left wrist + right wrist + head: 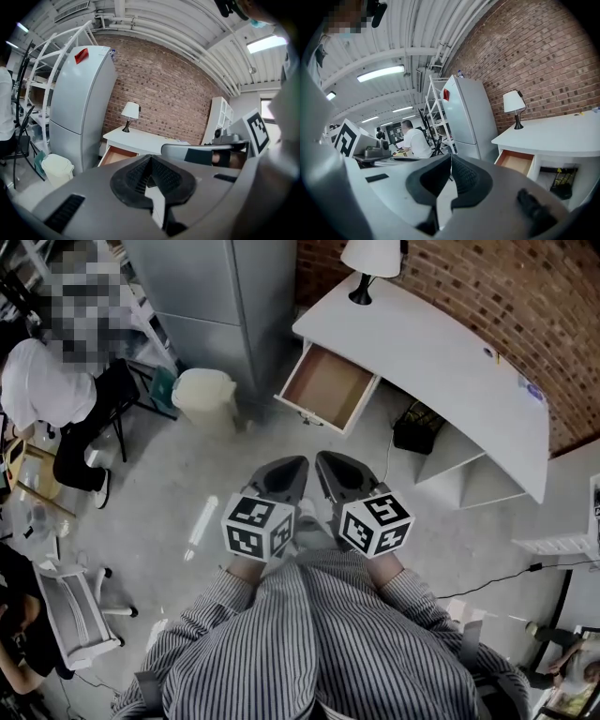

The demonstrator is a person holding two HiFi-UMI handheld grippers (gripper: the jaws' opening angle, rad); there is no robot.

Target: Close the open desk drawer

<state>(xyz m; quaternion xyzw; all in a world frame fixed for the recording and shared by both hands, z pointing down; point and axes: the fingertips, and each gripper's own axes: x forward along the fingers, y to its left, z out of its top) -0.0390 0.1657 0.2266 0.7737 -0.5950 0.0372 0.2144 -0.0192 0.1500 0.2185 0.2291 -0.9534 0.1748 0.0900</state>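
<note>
Down in front of the striped shirt, the left gripper and the right gripper sit just beside each other over the concrete floor. Their marker cubes face up and both noses point ahead. In the left gripper view the jaws are pressed together, ribbed pads meeting, nothing caught between them. Same story in the right gripper view: jaws closed tight on themselves, no load.

Ahead of them, and well apart from both tools, there's the drawer. It's pulled out from under the near end of the white desk, its brown inside in plain sight, and neither gripper touches it.

On the desk's far corner a lamp with a white shade stands against the brick wall. A tall grey fridge rises just beside the desk on the left. A pale bin sits on the floor in front of it. Under the desk a black object rests on the floor. Off at the far left, a person in a white top sits on a dark chair.
</note>
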